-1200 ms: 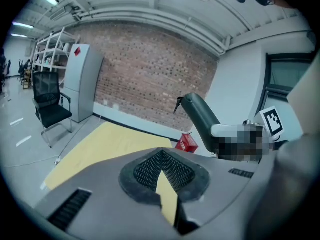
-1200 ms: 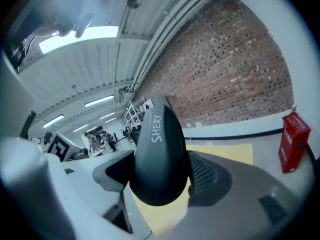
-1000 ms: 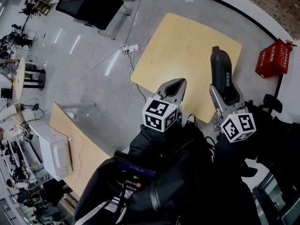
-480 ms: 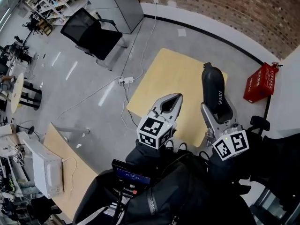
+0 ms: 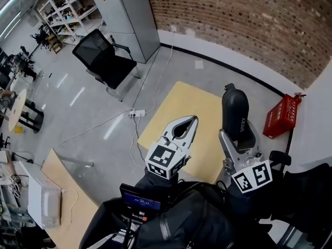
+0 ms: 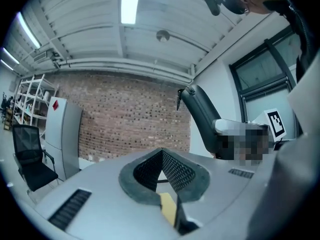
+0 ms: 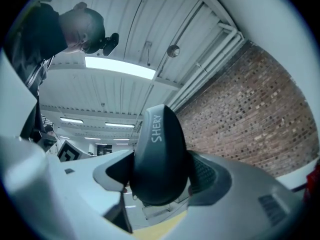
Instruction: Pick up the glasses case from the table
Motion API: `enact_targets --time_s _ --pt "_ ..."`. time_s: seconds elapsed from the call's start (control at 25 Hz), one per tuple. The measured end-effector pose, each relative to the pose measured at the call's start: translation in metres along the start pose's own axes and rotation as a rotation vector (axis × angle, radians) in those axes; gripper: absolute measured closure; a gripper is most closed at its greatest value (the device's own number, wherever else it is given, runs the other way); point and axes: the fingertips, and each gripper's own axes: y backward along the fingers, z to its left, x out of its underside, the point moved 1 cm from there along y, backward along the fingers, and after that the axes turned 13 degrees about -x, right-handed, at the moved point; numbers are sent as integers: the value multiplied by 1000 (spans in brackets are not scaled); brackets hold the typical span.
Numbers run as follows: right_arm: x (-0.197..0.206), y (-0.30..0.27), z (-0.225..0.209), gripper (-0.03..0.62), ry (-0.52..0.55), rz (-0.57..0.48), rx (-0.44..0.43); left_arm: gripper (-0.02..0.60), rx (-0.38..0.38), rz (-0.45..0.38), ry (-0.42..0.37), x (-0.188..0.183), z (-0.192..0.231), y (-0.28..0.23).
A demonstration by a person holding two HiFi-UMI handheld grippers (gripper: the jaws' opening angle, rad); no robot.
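The dark glasses case (image 5: 235,114), printed SHERY, is off the table and clamped in my right gripper (image 5: 237,139); it sticks out past the fingertips over the table's right side. In the right gripper view the glasses case (image 7: 159,156) fills the gap between the jaws, pointing up at the ceiling. My left gripper (image 5: 184,127) is shut with nothing in it, held over the near part of the light wooden table (image 5: 189,113). In the left gripper view its ribbed pads (image 6: 172,169) meet, and the case (image 6: 202,116) shows to the right.
A red crate (image 5: 279,115) sits on the floor right of the table. A black office chair (image 5: 101,58) and a grey cabinet (image 5: 128,14) stand at the far left by the brick wall (image 5: 249,25). A power strip (image 5: 137,113) and cables lie left of the table.
The head view has tilted up, so the brick wall and cabinet now show. Both grippers sit lower in view, the right one still holding the case; the left stays shut.
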Motion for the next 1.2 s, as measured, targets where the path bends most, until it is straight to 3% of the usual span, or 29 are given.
enact_targets --time_s 0.16,0.56,1.2 --pt "-11 -5 -2 253 22 -22 -7 581 -20 -76 -39 -21 3 -1" --pt "-22 -12 -2 253 65 -58 -7 581 -30 -145 -100 -37 9 -2" --pt "-34 -13 -5 253 71 -111 -17 581 -26 -171 -104 -39 11 -10"
